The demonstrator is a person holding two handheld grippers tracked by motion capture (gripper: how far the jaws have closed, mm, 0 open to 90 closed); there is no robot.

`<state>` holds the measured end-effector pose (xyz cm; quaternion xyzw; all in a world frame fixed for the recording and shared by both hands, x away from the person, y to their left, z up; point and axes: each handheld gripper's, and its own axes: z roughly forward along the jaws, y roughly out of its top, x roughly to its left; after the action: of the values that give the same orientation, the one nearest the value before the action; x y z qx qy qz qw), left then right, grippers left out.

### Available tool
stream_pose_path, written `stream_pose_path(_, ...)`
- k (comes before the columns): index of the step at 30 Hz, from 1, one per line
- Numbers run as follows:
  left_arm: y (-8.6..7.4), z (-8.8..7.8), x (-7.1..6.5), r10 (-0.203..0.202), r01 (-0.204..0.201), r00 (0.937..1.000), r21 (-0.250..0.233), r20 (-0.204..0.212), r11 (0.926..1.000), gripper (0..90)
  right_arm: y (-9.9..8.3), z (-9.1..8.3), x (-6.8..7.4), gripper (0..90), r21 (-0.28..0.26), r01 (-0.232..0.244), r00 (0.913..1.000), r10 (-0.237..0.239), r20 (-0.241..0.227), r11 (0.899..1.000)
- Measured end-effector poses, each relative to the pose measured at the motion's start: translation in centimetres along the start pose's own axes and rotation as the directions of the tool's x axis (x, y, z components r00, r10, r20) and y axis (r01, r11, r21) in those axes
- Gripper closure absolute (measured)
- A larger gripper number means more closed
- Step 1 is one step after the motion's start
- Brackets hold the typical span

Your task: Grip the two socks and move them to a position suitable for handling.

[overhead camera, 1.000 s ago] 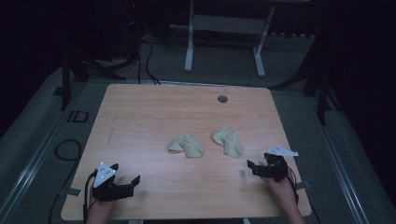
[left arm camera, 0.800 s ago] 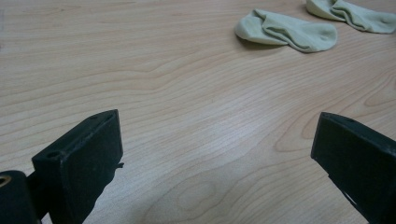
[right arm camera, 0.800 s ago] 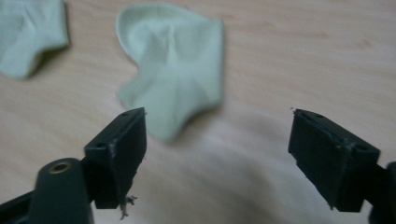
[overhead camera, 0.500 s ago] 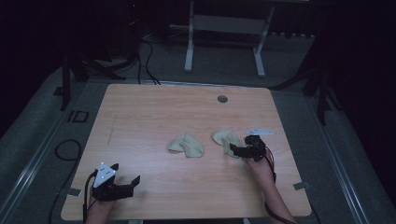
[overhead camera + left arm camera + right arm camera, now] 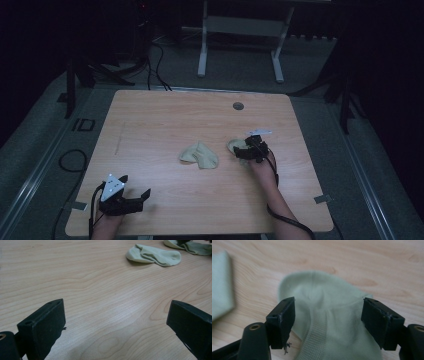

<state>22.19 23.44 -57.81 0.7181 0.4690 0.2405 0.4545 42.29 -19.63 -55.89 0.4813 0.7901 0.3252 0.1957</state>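
The right gripper (image 5: pixel 241 150) hangs over the right sock (image 5: pixel 233 145), which lies on the table (image 5: pixel 165 115) right of centre. In the right gripper view that sock (image 5: pixel 329 322) sits between the two jaws, one at each edge of the fabric; the jaws have just been closing, yet they stand apart and whether the pads touch the cloth I cannot tell. The sock's long axis runs straight along the gripper's line of sight, its rounded end pointing away from the jaws and its ribbed part running down under them. It is pale green, soft and slightly rumpled, with a smooth knit at the far end and a fine rib nearer the camera. The left sock (image 5: pixel 200 156) lies just beside it toward the table's middle, crumpled and folded over itself, the same pale green. The left gripper (image 5: pixel 134 199) rests near the table's front left corner, well apart from both socks; in the left gripper view its jaws stand wide apart over bare wood, with the left sock (image 5: pixel 153 255) far ahead.
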Motion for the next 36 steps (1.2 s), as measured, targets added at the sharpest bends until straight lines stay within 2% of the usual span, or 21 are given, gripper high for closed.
stream_pose_path(2,0.0,0.0,0.0,0.0,0.0,1.0,0.004,0.001,1.0,2.0,-0.3,0.2,0.2,32.6,-0.003,0.025,0.9991,-0.025,0.035,1.0)
stream_pose_path(4,0.0,0.0,0.0,0.0,0.0,1.0,0.005,0.003,1.0,1.9,-0.4,0.2,0.2,34.0,-0.006,0.025,0.999,-0.025,0.038,1.0)
stream_pose_path(5,0.0,0.1,0.0,-0.001,0.001,1.0,0.005,0.004,1.0,2.0,-0.5,0.1,0.3,44.7,-0.014,0.035,0.9987,-0.035,0.036,0.999)
stream_pose_path(8,0.0,0.1,-0.1,-0.002,0.002,1.0,0.006,0.007,1.0,1.9,-0.4,-0.1,0.6,62.8,-0.008,0.052,0.9981,-0.052,0.033,0.999)
stream_pose_path(9,0.0,0.1,-0.1,-0.002,0.002,1.0,0.006,0.007,1.0,1.9,-0.4,-0.1,0.6,62.8,-0.008,0.052,0.9981,-0.052,0.033,0.999)
stream_pose_path(11,0.0,0.1,-0.1,-0.007,0.007,0.9999,0.006,0.008,1.0,1.9,-0.2,-0.2,0.8,76.4,0.004,0.065,0.997,-0.065,0.041,0.998)
stream_pose_path(16,0.0,0.1,0.1,-0.02,0.02,0.9997,0.003,0.011,0.9998,1.9,-0.1,-0.8,0.8,78.4,0.027,0.077,0.997,-0.077,0.007,0.997)
stream_pose_path(18,0.0,0.1,0.2,-0.022,0.022,0.9997,0.002,0.009,0.9998,1.9,-0.2,-1.7,1.0,78.8,0.024,0.088,0.9961,-0.088,-0.011,0.996)
stream_pose_path(20,0.0,0.0,0.1,-0.021,0.021,0.9998,0.004,0.008,0.9998,1.9,-0.3,-2.5,1.3,78.9,0.01,0.09,0.9958,-0.09,-0.018,0.996)
stream_pose_path(25,0.2,0.1,-0.4,-0.009,0.009,0.9999,0.003,0.015,1.0,1.9,-0.8,-5.1,2.2,79.3,-0.031,0.084,0.9937,-0.086,-0.071,0.996)
stream_pose_path(27,0.2,0.2,-0.5,-0.006,0.006,0.9999,0.006,0.015,1.0,1.9,-1.0,-6.3,2.7,79.3,-0.05,0.097,0.992,-0.1,-0.076,0.994)
stream_pose_path(28,0.2,0.2,-0.5,-0.006,0.006,0.9999,0.006,0.015,1.0,1.9,-1.0,-6.3,2.7,79.3,-0.05,0.097,0.992,-0.1,-0.076,0.994)
stream_pose_path(30,0.2,0.3,-0.5,-0.007,0.006,0.9998,0.009,0.016,0.9999,1.9,-1.4,-7.8,3.4,79.4,-0.072,0.086,0.991,-0.093,-0.096,0.994)
stream_pose_path(33,0.2,0.2,-0.5,-0.011,0.011,0.9998,0.007,0.014,0.9999,2.0,-2.4,-9.5,4.7,79.4,-0.091,0.092,0.9861,-0.103,-0.13,0.992)
stream_pose_path(36,0.3,0.0,-0.5,-0.012,0.012,0.9998,0.002,0.014,0.9999,1.9,-3.9,-11.1,6.1,79.3,-0.104,0.096,0.9744,-0.115,-0.193,0.99)
